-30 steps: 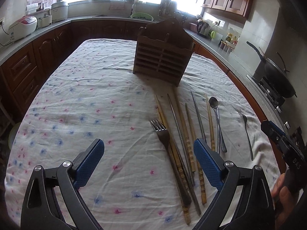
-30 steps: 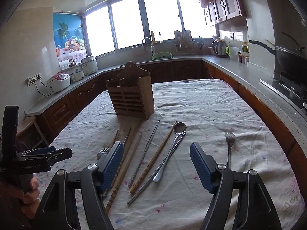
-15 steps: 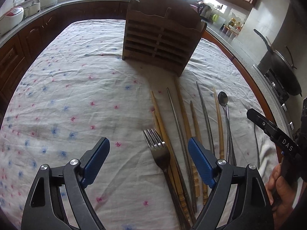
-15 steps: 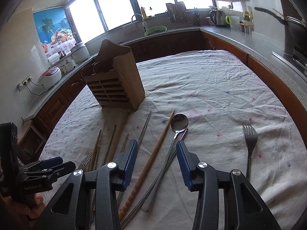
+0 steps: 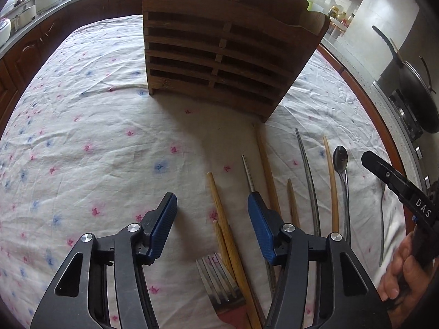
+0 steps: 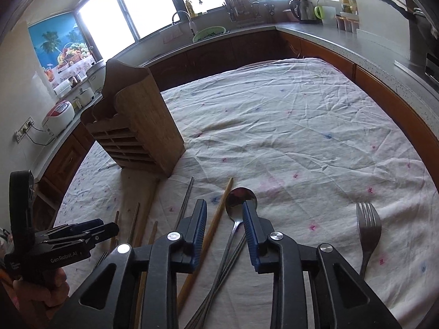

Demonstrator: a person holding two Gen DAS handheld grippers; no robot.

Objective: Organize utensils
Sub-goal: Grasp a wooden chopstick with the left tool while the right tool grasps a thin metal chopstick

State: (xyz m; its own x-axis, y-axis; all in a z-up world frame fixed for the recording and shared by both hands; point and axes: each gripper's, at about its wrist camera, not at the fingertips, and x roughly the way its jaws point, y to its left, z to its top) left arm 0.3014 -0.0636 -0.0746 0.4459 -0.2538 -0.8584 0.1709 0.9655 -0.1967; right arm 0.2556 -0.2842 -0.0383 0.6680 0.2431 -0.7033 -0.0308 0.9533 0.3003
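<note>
A slatted wooden utensil holder stands upright on the flowered tablecloth. In front of it lie several wooden and metal chopsticks, a spoon and two forks. My left gripper hovers low over a wooden chopstick and the nearer fork. Its jaws are closing, with the pads off both. My right gripper hangs over another wooden chopstick and the spoon's neck. Its jaws are closing too and grip nothing.
A wok sits on the stove past the table's right edge. Counters with a rice cooker, a sink and a kettle ring the table. A hand holds each gripper at the frame edges.
Both grippers have moved forward and lower toward the row of utensils, and the holder looms larger. Both pairs of jaws have narrowed, the right more than the left.
</note>
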